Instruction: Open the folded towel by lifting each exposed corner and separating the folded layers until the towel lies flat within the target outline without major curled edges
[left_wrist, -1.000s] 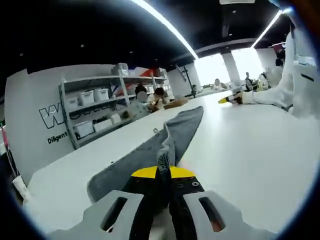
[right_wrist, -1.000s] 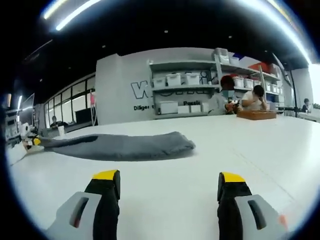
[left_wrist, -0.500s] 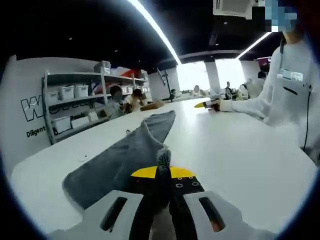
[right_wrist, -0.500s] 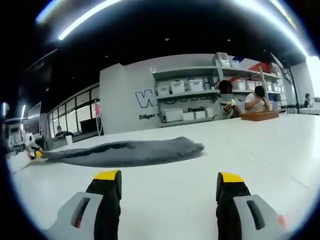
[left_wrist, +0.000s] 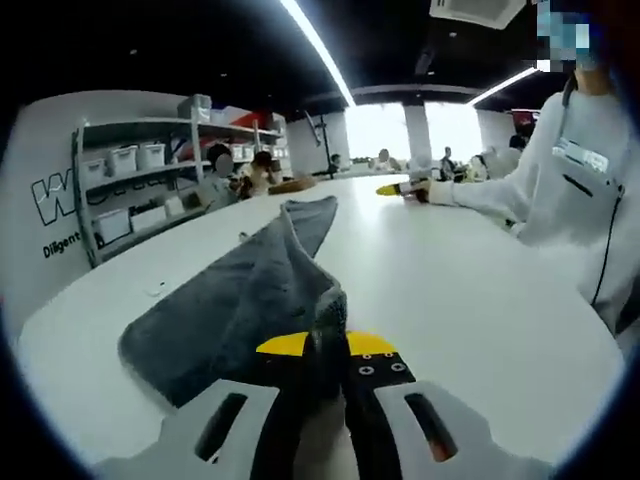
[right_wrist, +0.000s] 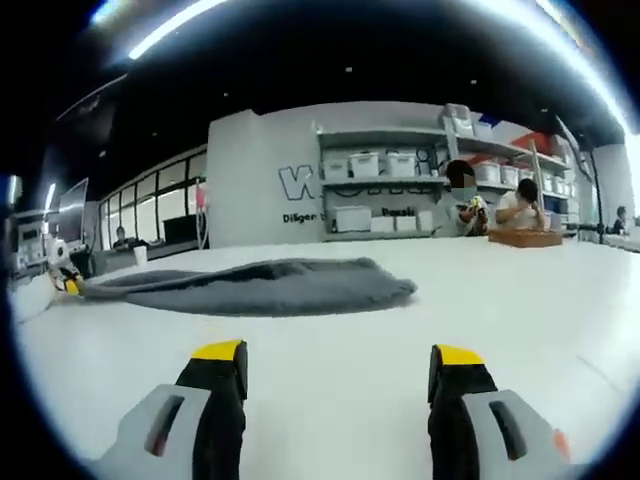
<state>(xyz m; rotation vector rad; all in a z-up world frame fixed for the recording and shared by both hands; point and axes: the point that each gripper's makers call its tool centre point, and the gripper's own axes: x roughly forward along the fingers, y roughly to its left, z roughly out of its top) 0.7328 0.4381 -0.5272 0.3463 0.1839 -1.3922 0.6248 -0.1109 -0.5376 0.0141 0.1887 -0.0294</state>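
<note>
Two grippers, two very different jobs at this moment. Your left gripper (left_wrist: 325, 350) has its fingers pinched on a corner of the grey towel (left_wrist: 240, 300), with a tuft of cloth standing up between the yellow tips. From there the towel runs away across the white desk (left_wrist: 480, 290) as a long, still-folded strip, with a raised ridge along its middle. It is soft, limp terry: light, no stiffness, so it will sag and drag wherever you don't support it, and a layer can cling to the one beneath. Take it by the very corner of a single layer, as you seem to have it now, and judge by the drape whether you caught one ply or two.

The left gripper view shows that grip and, further right, a white sleeve (left_wrist: 500, 190) reaching over the desk to your right gripper (left_wrist: 395, 189), well apart from the towel's far end. The right gripper view gives what the first cannot: the towel (right_wrist: 260, 285) side-on, lying low on the desk (right_wrist: 400, 340), with the left gripper (right_wrist: 68, 285) at its far-left end. Here your right gripper (right_wrist: 335, 365) has fingers spread wide, holding nothing. I can make out no target outline on the desk.
</note>
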